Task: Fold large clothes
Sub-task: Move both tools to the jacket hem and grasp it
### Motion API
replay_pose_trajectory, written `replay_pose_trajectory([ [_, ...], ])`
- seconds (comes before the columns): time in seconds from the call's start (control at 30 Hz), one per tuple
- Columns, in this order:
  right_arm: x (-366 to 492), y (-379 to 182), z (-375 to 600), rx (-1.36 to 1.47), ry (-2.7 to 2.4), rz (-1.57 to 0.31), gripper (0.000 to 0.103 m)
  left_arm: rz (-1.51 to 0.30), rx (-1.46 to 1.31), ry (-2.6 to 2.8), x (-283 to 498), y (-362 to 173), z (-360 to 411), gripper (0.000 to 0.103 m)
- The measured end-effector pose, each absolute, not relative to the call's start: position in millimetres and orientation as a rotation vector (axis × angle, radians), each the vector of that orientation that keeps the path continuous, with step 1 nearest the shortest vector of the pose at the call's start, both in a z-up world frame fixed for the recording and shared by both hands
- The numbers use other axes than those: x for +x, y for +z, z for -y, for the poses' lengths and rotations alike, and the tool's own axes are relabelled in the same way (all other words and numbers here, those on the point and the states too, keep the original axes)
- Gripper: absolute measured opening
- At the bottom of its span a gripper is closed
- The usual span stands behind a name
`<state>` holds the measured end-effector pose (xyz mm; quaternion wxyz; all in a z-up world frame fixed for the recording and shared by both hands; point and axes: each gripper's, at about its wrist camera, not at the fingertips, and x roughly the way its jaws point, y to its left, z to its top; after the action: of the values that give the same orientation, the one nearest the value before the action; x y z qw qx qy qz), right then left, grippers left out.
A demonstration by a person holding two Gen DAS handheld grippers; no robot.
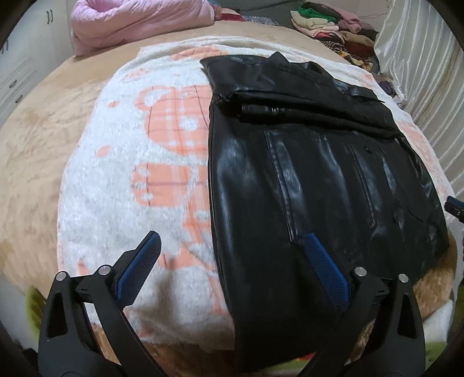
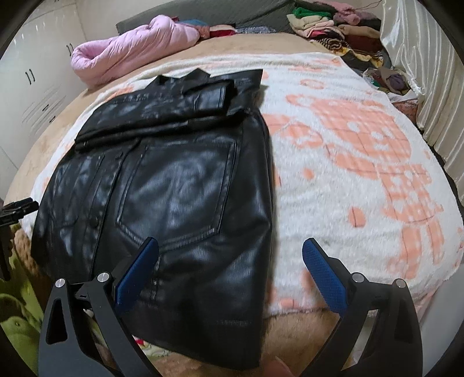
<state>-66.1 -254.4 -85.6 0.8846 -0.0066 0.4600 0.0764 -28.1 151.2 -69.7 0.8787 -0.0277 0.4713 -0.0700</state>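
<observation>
1. No readable brand, label or writing on anything in view; only small metal snaps and stitched pocket seams on the black leather jacket (image 1: 319, 185).
2. Jacket lying flat on a white fleece blanket (image 1: 116, 179) printed with orange checked bear shapes, itself spread over a tan plush cover (image 1: 34, 139) on the bed. Sleeves folded across the upper part, collar end towards the far side, hem towards the near edge of the bed.
3. At the far end of the bed: a rolled pink quilted coat (image 2: 136, 43) and a heap of mixed clothes (image 2: 333, 26) in green, cream, brown and dark red. Shiny pale curtain (image 2: 429, 95) along one side, white cupboard doors (image 2: 37, 87) with dark handles on the other.
4. Nothing lying on top of the jacket's lower half; near edge blurred in both views.
5. Left tongs (image 1: 230, 249) spread wide, holding nothing; blue-padded fingers (image 1: 142, 266) angled downward, one over bare blanket, the other over the leather, straddling the jacket's side edge near the hem. Touching or hovering: cannot tell.
6. Right tongs (image 2: 230, 255) likewise wide and empty, angled down, straddling the opposite side edge, one finger over a stitched pocket, the other over blanket.
7. Tip of each tool just visible at the frame edge of the other's view, at opposite sides of the jacket.
</observation>
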Motion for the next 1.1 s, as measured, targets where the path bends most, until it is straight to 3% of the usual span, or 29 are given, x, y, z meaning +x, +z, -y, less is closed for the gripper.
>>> replay_pose_trajectory([
  [0.07,-68.8,-87.2,255.5,-0.014,0.168,-0.963,0.099,-0.992,-0.066,-0.152,-32.8,-71.5,-153.9,0.076],
  [0.13,-70.6,-88.0,256.2,-0.016,0.172,-0.967,0.099,-1.004,-0.074,-0.164,-39.8,-74.0,-156.8,0.057],
  [0.23,-73.0,-91.1,257.9,-0.015,0.185,-0.98,0.099,-1.036,-0.092,-0.188,-48.5,-79.8,-158.7,0.044],
  [0.5,-80.2,-102.9,258.0,-0.023,0.244,-1.055,0.099,-1.135,-0.176,-0.276,-68.6,-106.2,-153.7,0.044],
  [0.67,-81.1,-112.7,260.5,-0.025,0.251,-1.109,0.099,-1.158,-0.182,-0.298,-68.0,-111.4,-148.2,0.057],
  [0.87,-79.2,-132.9,259.1,-0.011,0.296,-1.182,0.098,-1.163,-0.203,-0.297,-65.1,-118.3,-148.3,0.057],
  [0.93,-80.2,-134.0,260.0,0.0,0.297,-1.172,0.097,-1.157,-0.202,-0.294,-65.8,-118.5,-149.5,0.052],
  [0.97,-81.7,-133.5,259.4,-0.007,0.299,-1.164,0.088,-1.151,-0.201,-0.288,-66.6,-118.8,-149.8,0.05],
  [1.0,-82.9,-132.8,259.0,-0.019,0.301,-1.159,0.07,-1.145,-0.202,-0.284,-68.0,-118.9,-150.5,0.043],
  [1.03,-84.4,-132.1,259.7,-0.018,0.312,-1.156,0.062,-1.139,-0.199,-0.281,-69.2,-117.7,-150.1,0.039],
  [1.07,-86.2,-130.8,261.7,0.0,0.325,-1.15,0.046,-1.129,-0.189,-0.277,-70.7,-115.8,-149.6,0.032],
  [1.1,-88.6,-129.3,262.7,0.008,0.331,-1.137,0.037,-1.125,-0.186,-0.273,-71.6,-113.8,-152.0,0.026],
])
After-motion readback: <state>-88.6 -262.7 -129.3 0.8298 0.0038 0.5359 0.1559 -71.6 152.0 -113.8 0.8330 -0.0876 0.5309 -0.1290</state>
